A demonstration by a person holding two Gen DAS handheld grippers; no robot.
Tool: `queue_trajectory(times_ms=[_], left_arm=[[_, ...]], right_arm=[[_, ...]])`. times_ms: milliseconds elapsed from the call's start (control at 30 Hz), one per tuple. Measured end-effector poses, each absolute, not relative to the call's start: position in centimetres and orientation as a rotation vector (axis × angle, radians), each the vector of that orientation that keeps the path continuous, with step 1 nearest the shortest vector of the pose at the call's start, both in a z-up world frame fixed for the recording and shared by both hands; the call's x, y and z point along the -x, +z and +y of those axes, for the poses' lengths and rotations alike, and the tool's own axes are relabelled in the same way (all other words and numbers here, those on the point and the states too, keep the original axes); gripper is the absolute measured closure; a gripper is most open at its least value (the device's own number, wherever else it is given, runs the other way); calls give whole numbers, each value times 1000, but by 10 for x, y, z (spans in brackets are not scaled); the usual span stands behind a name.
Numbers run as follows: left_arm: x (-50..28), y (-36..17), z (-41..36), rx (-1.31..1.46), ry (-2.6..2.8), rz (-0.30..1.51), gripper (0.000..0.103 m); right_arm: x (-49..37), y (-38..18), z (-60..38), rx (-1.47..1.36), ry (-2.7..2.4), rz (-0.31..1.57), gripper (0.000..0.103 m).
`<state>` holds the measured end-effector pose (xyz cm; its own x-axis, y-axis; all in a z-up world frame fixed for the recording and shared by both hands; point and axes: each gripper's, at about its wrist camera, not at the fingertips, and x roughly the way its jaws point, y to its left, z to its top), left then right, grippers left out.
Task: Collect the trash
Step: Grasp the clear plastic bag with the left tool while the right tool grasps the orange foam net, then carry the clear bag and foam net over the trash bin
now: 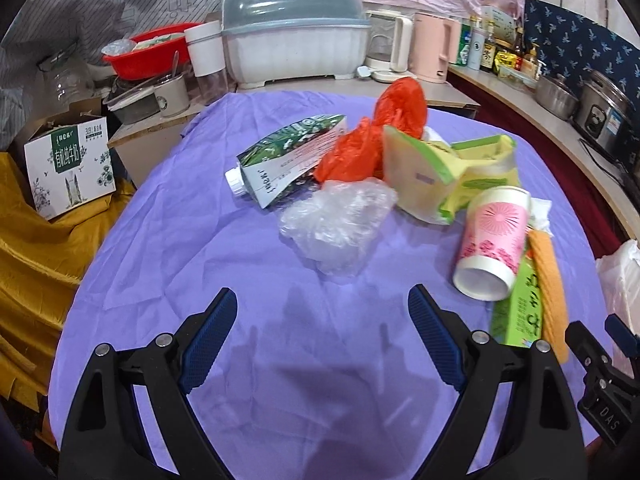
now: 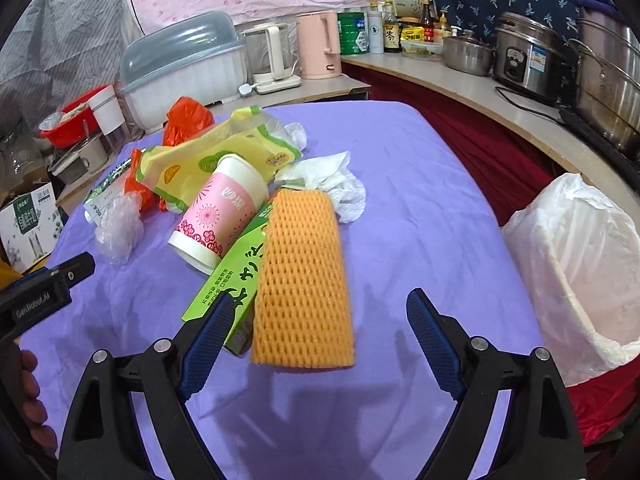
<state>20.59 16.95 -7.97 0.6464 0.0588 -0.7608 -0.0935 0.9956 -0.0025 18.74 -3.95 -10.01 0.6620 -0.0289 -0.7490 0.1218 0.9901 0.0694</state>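
Right gripper: jaws apart, empty.
Foam net sleeve: orange, on purple cloth, between the fingers toward 12 o'clock. Likely light, soft, springy; pinch across its near end.
Lined bin: 3 o'clock.
Left gripper: apart, empty.

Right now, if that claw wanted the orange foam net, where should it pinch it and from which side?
Probably across the near end of the orange foam net, coming down from above. It lies flat and lengthwise ahead of the open right gripper, its left edge resting on the green box. It looks narrower than the open jaws, and the soft mesh should squash.
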Motion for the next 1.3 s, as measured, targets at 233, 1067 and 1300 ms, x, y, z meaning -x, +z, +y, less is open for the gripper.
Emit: queue_trajectory(times_ms=[233,1067,1300], left_arm=[[-240,-89,185,58,78,860,13],[-243,-95,153,65,-82,891,78],[-206,-66,130,60,-126,847,78]], right_arm=[[-206,-117,-39,-140,-72,880,32],[-194,-112,-64,-210,-69,852,81],[-168,-88,-78,-233,-86,794,81]])
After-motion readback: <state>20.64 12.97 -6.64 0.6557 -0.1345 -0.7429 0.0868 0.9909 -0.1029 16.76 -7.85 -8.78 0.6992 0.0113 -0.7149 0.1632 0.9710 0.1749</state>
